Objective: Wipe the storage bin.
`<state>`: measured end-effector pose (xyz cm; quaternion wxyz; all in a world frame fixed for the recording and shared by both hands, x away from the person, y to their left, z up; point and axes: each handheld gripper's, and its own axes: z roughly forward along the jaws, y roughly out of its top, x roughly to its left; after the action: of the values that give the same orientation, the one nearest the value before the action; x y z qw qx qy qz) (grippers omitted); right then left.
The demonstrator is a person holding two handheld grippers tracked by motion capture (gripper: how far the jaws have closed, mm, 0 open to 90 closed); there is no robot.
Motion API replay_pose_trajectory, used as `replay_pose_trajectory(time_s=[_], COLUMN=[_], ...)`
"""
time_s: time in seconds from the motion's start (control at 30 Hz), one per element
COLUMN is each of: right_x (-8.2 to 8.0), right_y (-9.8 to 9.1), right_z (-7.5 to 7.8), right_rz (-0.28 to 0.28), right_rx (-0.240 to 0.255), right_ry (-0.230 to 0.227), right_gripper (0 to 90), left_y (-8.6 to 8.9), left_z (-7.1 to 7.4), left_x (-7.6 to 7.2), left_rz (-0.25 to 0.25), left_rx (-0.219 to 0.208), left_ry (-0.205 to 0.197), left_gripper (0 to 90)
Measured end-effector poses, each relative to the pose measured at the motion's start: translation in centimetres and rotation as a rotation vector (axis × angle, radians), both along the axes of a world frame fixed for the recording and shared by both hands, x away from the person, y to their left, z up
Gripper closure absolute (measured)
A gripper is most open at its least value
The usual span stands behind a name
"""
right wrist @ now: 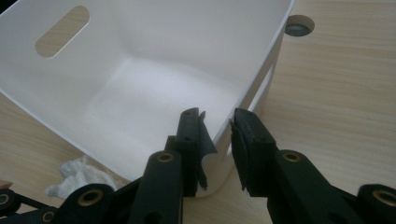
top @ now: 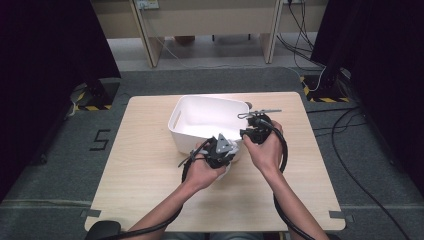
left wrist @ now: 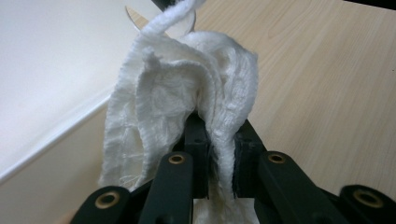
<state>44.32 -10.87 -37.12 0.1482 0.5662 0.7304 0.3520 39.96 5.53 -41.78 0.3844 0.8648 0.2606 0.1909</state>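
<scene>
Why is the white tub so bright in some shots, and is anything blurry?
High view: overhead light washes out the white tub's floor. Left gripper view: the white cloth is sharp, the tub wall behind pale and soft. Right gripper view: the black jaw tips look slightly blurred.

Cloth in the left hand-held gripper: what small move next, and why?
Probably lift the cloth over the bin rim. The left hand-held gripper is shut on it, just outside the bin's near wall, while the right hand-held gripper straddles the bin's corner, seemingly steadying it.
</scene>
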Motion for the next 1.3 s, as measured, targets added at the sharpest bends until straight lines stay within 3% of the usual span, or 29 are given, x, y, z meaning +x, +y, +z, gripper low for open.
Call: replay_pose_trajectory(time_s=[0.73, 1.3], right_x=[0.0, 0.0], right_y=[0.0, 0.0], right_z=[-0.1, -0.1], right_rz=[0.006, 0.009], right_rx=[-0.006, -0.003], right_ry=[-0.016, -0.016], right_gripper=[73.0, 73.0], left_y=[-0.9, -1.5], left_z=[-0.6, -3.4], left_x=[0.2, 0.6], left_rz=[-0.012, -0.02], left_rx=[0.003, 0.035], left_ry=[0.004, 0.033], left_gripper=[79.7, 79.7])
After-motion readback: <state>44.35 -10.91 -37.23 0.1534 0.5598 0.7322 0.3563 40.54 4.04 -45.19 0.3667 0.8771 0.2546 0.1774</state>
